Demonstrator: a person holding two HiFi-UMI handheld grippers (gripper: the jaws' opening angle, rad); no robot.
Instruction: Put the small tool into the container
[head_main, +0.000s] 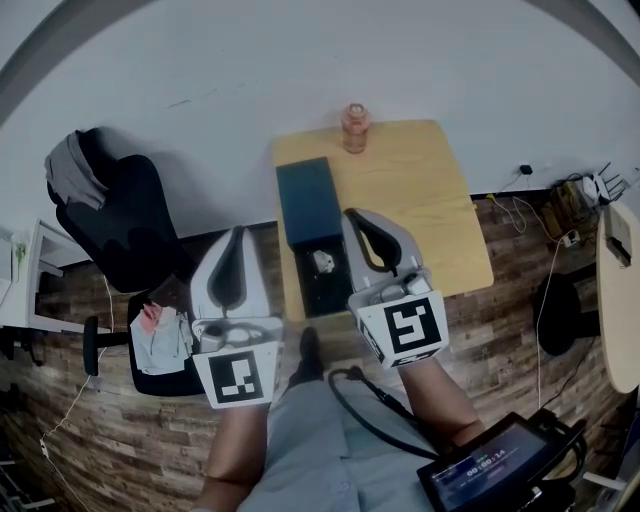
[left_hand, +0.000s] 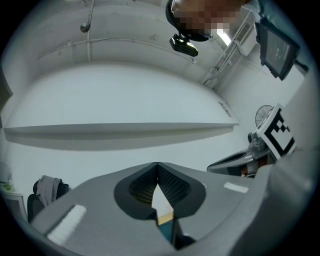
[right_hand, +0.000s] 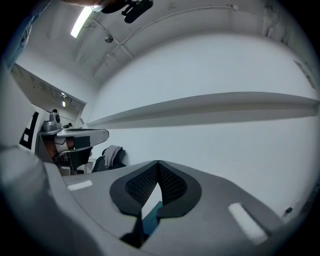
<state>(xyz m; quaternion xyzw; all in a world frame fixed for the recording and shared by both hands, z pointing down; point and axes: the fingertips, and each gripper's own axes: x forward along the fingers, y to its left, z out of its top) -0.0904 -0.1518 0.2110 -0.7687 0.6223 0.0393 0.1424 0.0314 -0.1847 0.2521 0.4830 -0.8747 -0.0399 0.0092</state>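
Wooden table (head_main: 420, 200) stood against a white wall (head_main: 300, 60), black chair (head_main: 130, 220) off its left edge; small tool (head_main: 322, 262) lay inside the dark container (head_main: 305, 200) at the table's left edge, gripped by neither left gripper (head_main: 236, 232) nor right gripper (head_main: 354, 214), both with jaws together and empty.

The left tool (head_main: 237, 232) and the right tool (head_main: 352, 212) are showing pale grey shells with black insets; the marker cube (head_main: 240, 378) behind each is wearing bold black-and-white squares; the pads (left_hand: 172, 186) are showing a black cross-hatched weave. Between the two tools, the container (head_main: 308, 200) is looking dark teal, with a small whitish part (head_main: 322, 262) inside; the worktop (head_main: 420, 210) beyond the right tool is glowing light yellow wood; the bottle (head_main: 355, 127) farther off is showing orange-pink; the floor (head_main: 520, 290) right of the right tool is running in brown planks; the chair (head_main: 130, 230) left of the left tool is looking black.
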